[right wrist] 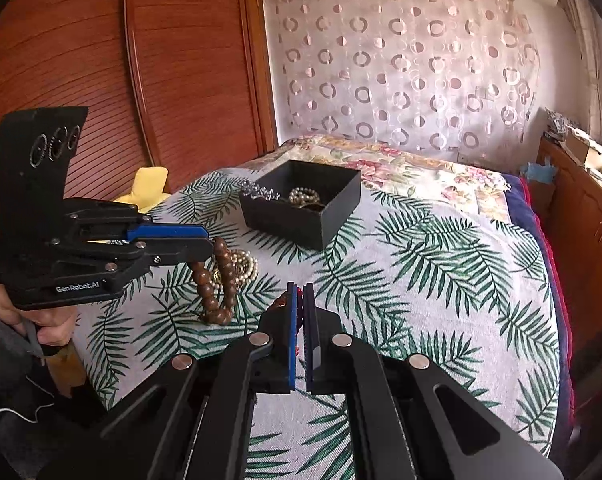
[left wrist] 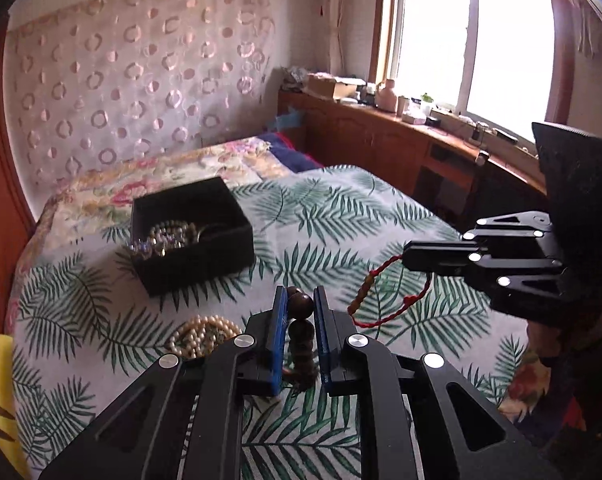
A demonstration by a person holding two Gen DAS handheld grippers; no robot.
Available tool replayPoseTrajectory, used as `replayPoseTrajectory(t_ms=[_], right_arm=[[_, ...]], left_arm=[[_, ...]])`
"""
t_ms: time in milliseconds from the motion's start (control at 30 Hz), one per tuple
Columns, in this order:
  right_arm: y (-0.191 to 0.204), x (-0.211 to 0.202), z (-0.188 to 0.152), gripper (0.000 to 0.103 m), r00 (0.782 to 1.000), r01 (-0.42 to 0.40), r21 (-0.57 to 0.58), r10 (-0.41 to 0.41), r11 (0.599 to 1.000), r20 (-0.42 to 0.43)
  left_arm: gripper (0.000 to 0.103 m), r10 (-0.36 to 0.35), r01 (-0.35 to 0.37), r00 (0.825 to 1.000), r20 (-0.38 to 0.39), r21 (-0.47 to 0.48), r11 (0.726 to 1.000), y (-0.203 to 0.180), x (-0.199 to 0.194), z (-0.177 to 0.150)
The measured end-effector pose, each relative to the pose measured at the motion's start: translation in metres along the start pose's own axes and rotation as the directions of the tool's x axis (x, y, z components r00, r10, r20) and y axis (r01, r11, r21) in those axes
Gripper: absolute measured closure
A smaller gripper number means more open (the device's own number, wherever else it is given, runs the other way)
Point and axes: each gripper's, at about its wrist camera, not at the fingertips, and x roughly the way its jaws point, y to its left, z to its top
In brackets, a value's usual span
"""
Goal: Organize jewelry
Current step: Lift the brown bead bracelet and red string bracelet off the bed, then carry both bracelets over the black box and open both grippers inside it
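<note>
Two hand-held grippers hover over a bed covered with a palm-leaf bedspread (right wrist: 441,248).

The left gripper (left wrist: 299,300) is clamped on a wooden bead bracelet (left wrist: 301,336). Its blue-padded fingers (left wrist: 279,320) press on the dark brown beads from both sides, and the loop hangs below the tips. In the right wrist view the bottom of that loop just reaches the bedspread or sits barely above it; which one is unclear. A hand (right wrist: 41,320) in a grey sleeve grips this gripper's handle.

The right gripper (right wrist: 300,292) has its jaws together, pinched on a red cord bracelet (left wrist: 385,292) that carries a short row of small tan beads. The cord loop dangles under its fingertips, clear of the bed.

Just beyond and to the left of the left gripper's tips, a pearl necklace (left wrist: 205,334) lies coiled on the bedspread, beside the hanging wooden beads.

Further ahead of both grippers sits an open black box (left wrist: 193,236), resting on the bedspread. Inside it are a pearl bracelet (right wrist: 303,194) and other pieces too small to tell apart, and a string of clear crystal beads (right wrist: 259,192) drapes over its near edge.

Behind the left gripper, at the bed's edge, lies a yellow soft item (right wrist: 147,188).
</note>
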Motion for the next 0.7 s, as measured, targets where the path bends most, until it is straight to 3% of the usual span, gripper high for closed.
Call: replayPoseTrajectory(t_ms=[700], right_arm=[[0.0,0.027,0.081,0.099,0.997,0.04,-0.068,-0.036,0.997,0.066]], left_arm=[[0.091,0.084,-0.083,0.991,0.1,-0.014,0.996,0.035,-0.01,0.066]])
